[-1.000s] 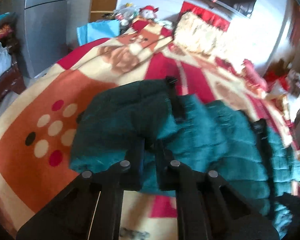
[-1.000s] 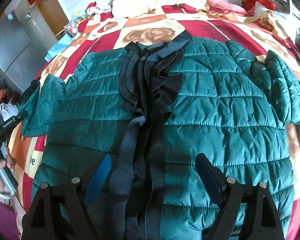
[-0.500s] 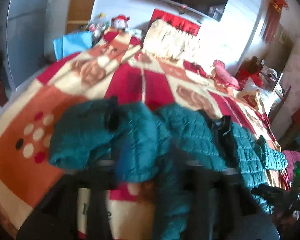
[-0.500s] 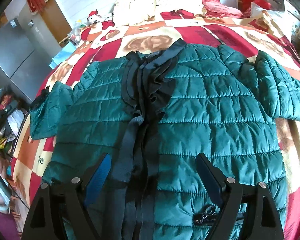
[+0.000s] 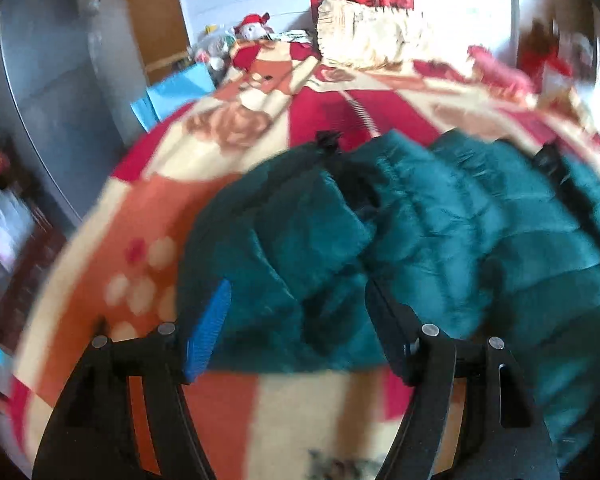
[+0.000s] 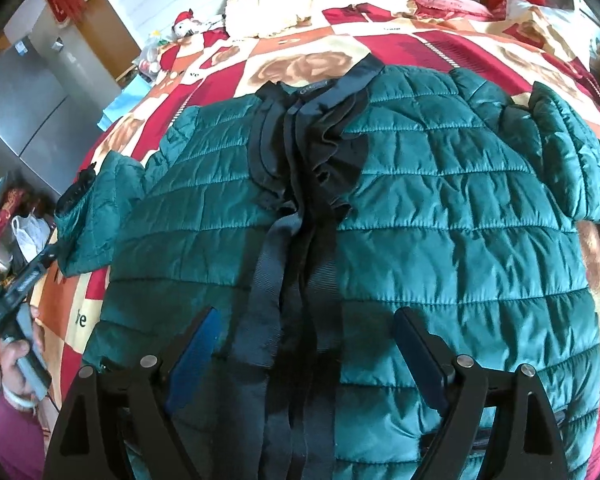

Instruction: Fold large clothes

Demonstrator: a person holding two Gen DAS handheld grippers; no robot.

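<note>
i see the bed (image 6: 452, 46) under its patterned blanket, and the jacket (image 6: 440, 216) lies face up across it, collar toward the pillows, both sleeves out to the sides. nothing looks folded yet, by my reading. the bulk is my main worry: quilted fabric this puffy may spring back open after a fold, or drag the whole body along the blanket if i pull one side alone. the left sleeve (image 5: 276, 248) sits bunched near the bed's edge, so a careless tug could slide it off. its cuff (image 5: 327, 141) is blurred in the left view, so i cannot judge its lie well. the dark straps (image 6: 272, 312) down the front are loose and could snag a finger. my left tongs (image 5: 296, 336) are spread wide about the sleeve end, gripping nothing; my right tongs (image 6: 304, 356) are spread too, over the hem.
</note>
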